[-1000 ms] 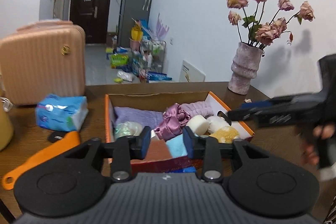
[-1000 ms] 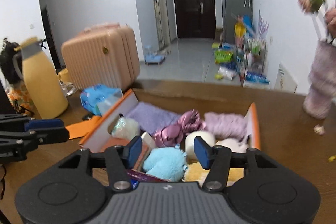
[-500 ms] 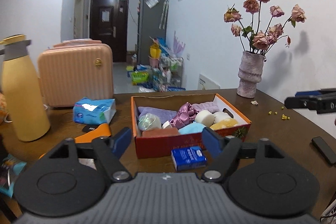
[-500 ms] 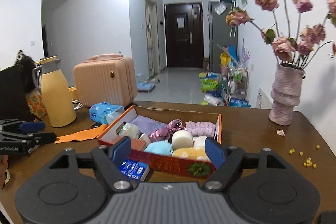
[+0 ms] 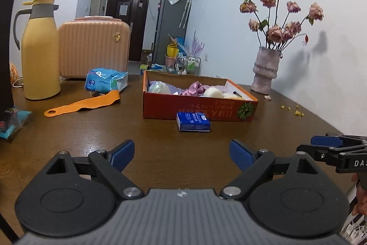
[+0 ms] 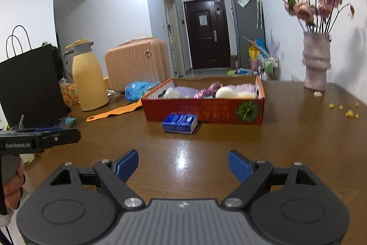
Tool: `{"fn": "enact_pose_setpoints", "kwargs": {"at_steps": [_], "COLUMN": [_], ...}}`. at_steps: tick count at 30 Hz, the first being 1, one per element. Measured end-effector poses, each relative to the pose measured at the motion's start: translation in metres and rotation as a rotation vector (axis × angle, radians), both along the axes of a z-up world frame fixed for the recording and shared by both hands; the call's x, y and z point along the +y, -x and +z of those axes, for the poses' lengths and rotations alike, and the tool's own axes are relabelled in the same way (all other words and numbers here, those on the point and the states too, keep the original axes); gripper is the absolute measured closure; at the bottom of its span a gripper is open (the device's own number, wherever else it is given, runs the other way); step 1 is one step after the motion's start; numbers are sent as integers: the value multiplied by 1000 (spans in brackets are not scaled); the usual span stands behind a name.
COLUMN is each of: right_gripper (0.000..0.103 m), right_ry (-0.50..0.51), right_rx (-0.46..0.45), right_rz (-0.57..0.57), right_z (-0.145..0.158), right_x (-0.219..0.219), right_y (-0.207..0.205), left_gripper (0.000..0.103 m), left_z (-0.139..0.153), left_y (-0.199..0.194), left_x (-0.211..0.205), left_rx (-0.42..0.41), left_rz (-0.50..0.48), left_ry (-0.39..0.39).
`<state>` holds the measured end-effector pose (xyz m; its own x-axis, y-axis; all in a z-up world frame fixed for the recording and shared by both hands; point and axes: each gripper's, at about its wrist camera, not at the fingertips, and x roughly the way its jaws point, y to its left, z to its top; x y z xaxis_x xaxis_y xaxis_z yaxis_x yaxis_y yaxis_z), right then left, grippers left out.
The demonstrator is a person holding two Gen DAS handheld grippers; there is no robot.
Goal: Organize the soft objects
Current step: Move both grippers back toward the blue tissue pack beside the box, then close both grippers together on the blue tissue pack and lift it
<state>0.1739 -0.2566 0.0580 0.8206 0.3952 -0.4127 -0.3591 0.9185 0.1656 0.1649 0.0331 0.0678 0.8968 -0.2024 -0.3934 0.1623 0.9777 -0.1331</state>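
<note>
Table point(image 5: 160, 148) bare under opening, empty tongs — black bag point(image 6: 29, 84) only in right view.

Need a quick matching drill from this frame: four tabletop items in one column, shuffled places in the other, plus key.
1. blue packet
2. orange strap
3. vase
4. yellow flask

A. far right, by the wall
B. just in front of the red box
C. far left, beside the pink suitcase
D. flat, left of the box

Pairs: 1-B, 2-D, 3-A, 4-C
</note>
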Motion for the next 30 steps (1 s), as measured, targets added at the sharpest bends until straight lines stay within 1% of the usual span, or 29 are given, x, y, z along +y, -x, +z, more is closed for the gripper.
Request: {"fn": "enact_pose_setpoints", "kwargs": {"at_steps": [4, 7, 8, 10, 11, 12, 14, 16, 17, 18, 19, 20, 21, 22, 23, 24, 25, 27, 30], "right_gripper": [18, 20, 22, 28, 30, 35, 40, 48, 49, 55, 60, 61, 64, 72, 77, 87, 87, 88, 88], "right_ry": [-31, -58, -70, -91, -100, -103, -103, -98, -104, -115, -127, -139, -146, -144, -135, -132, -140, -181, -198], "right_rx": [-4, 13, 28, 56, 75, 89, 113, 123, 132, 146, 160, 174, 185, 195, 210, 227, 235, 217, 225], "right_rz": [-2, -2, -2, 0, 2, 4, 10, 25, 32, 42, 50, 55, 56, 53, 54, 56, 54, 49, 54], "right_z": [-7, -11, -13, -17, -20, -23, -29, -33, -35, -37, -39, -42, -46, -50, -56, -62, -69, -77, -79], "right_x": [5, 7, 8, 11, 13, 16, 24, 34, 39, 42, 46, 49, 52, 54, 57, 59, 59, 56, 55], "right_y": [-17, -43, -54, -78, -94, -106, -137, -165, -179, -195, -208, -222, -234, -244, -253, -257, -260, -257, -259], "left_gripper": [12, 13, 15, 20, 26, 33, 42, 43, 47, 53, 56, 62, 67, 70, 76, 78, 78, 78, 78], "left_z": [-6, -13, -14, -17, -19, -21, -25, -28, -30, -33, -38, -42, -47, -53, -60, -67, -74, -77, -79], "left_y": [-22, -52, -62, -91, -104, -120, -152, -183, -199, -212, -227, -237, -246, -252, -257, -261, -262, -262, -261], "left_x": [1, -4, -5, -7, -9, -9, -11, -12, -13, -15, -15, -16, -16, -14, -10, -7, -4, 0, 0], "left_rx": [25, 54, 60, 82, 96, 113, 158, 180, 200, 218, 240, 256, 266, 272, 282, 298, 304, 300, 299], "left_rz": [-13, -28, -32, -48, -53, -62, -80, -111, -123, -128, -127, -123, -125, -135, -153, -165, -157, -170, -167], "left_ry": [22, 15, 12, 18, 22, 28, 36, 51, 59, 61, 63, 66, 75, 106, 159, 196, 213, 239, 242]}}
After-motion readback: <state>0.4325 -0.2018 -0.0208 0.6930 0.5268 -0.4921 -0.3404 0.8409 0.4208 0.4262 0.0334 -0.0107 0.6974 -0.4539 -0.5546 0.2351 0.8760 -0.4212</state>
